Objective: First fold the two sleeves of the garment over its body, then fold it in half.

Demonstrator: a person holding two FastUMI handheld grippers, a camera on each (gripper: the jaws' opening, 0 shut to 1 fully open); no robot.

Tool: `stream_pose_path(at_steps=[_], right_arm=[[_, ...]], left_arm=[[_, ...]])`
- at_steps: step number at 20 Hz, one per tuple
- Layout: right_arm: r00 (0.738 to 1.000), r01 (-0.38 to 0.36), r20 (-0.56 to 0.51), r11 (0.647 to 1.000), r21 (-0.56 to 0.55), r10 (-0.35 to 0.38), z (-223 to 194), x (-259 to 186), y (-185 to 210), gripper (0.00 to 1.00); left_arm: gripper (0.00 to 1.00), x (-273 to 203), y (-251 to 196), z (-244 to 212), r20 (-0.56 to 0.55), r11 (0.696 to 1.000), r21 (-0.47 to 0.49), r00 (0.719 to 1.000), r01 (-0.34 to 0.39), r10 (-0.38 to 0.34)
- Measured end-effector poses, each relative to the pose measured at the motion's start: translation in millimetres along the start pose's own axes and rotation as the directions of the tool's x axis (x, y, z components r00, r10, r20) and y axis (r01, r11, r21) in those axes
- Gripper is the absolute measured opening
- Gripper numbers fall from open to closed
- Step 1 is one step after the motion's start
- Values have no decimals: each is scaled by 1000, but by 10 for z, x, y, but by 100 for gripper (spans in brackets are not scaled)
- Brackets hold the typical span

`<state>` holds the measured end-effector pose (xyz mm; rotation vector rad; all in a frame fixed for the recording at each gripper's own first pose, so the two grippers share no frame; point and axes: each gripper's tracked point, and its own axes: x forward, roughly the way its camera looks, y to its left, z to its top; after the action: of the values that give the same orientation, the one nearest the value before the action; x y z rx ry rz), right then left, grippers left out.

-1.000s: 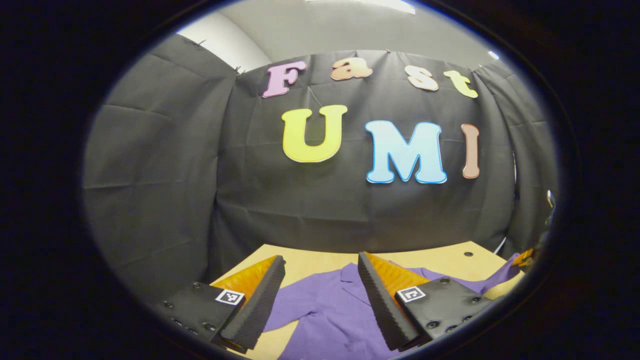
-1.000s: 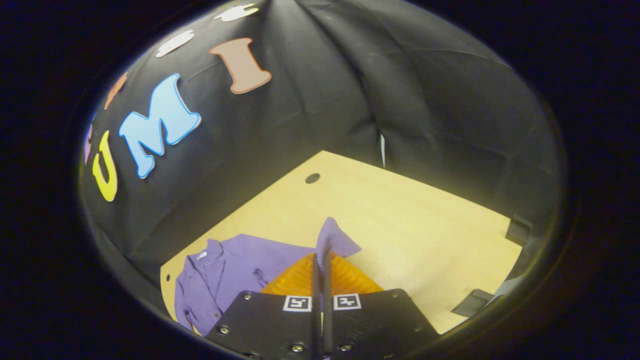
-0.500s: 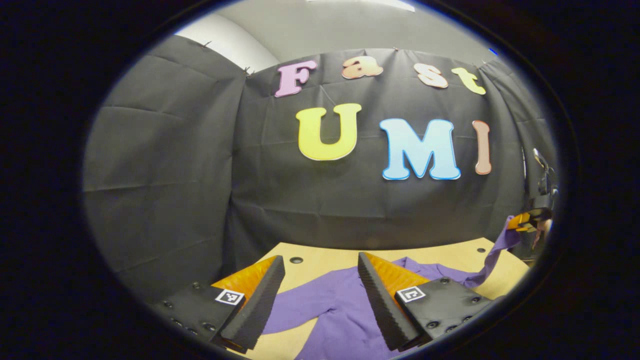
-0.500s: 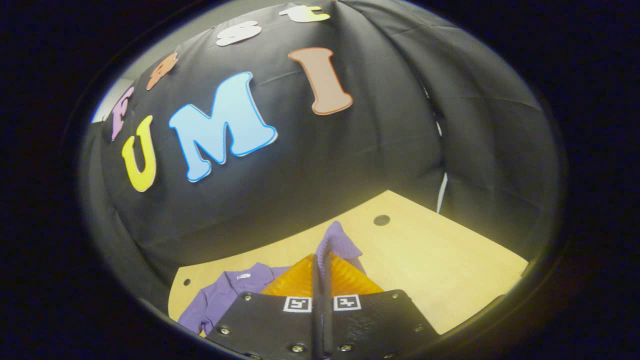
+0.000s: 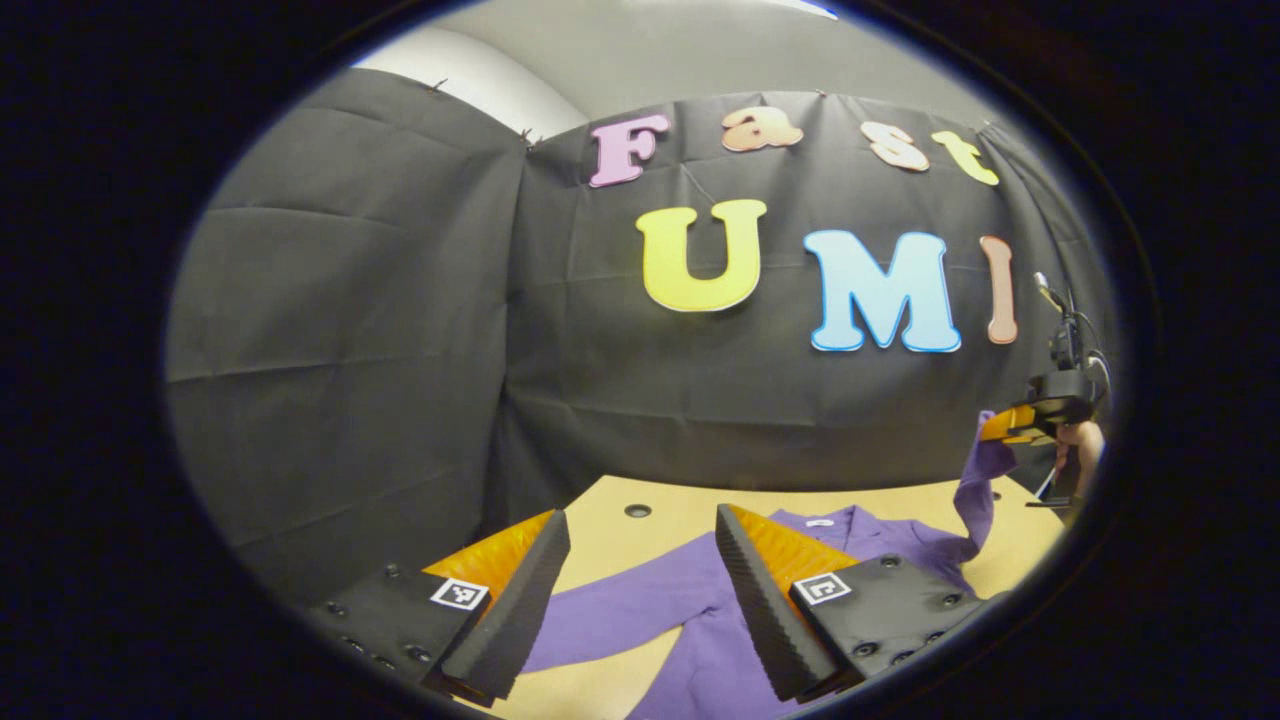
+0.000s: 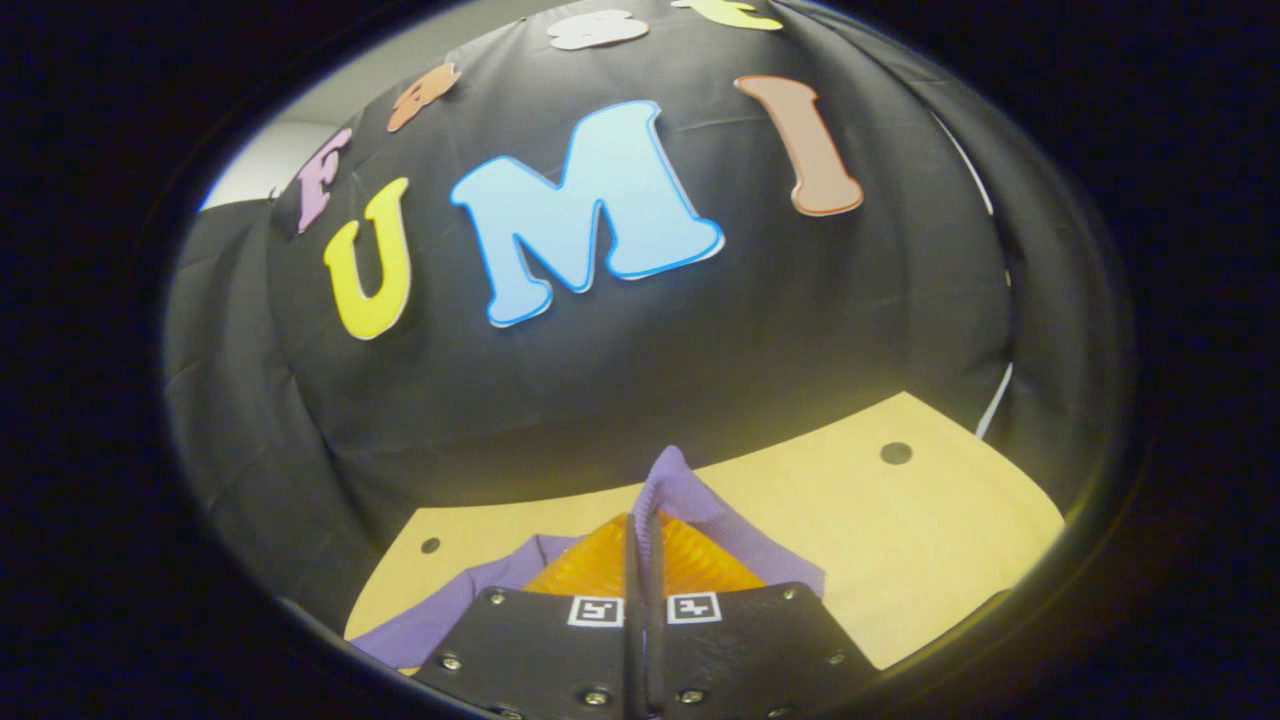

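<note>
The purple garment (image 5: 700, 610) lies flat on the counter (image 6: 900, 540). My right gripper (image 6: 645, 520) is pinched tight on one sleeve (image 6: 690, 500), lifted clear — first fold underway. Next: carry it across the body. My left gripper (image 5: 640, 560) hovers wide open, empty.

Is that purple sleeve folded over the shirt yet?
Not yet. The right gripper holds the sleeve up off the table.

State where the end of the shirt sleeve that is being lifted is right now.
In the right gripper view the sleeve end is pinched in the right gripper, raised above the table.
</note>
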<state>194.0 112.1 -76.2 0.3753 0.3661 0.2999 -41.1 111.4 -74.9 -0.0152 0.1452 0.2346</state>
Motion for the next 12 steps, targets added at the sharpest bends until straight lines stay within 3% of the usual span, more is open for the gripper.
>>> stream_pose_path(at_steps=[6, 12], right_arm=[[988, -125, -101, 987, -101, 115, -425, 291, 785, 1], [958, -211, -239, 953, -217, 157, -1098, 544, 1379, 2]], left_arm=[[96, -106, 301, -101, -19, 999, -12, 999, -44, 44], [96, -188, 484, -206, -36, 998, 1, 998, -57, 57]])
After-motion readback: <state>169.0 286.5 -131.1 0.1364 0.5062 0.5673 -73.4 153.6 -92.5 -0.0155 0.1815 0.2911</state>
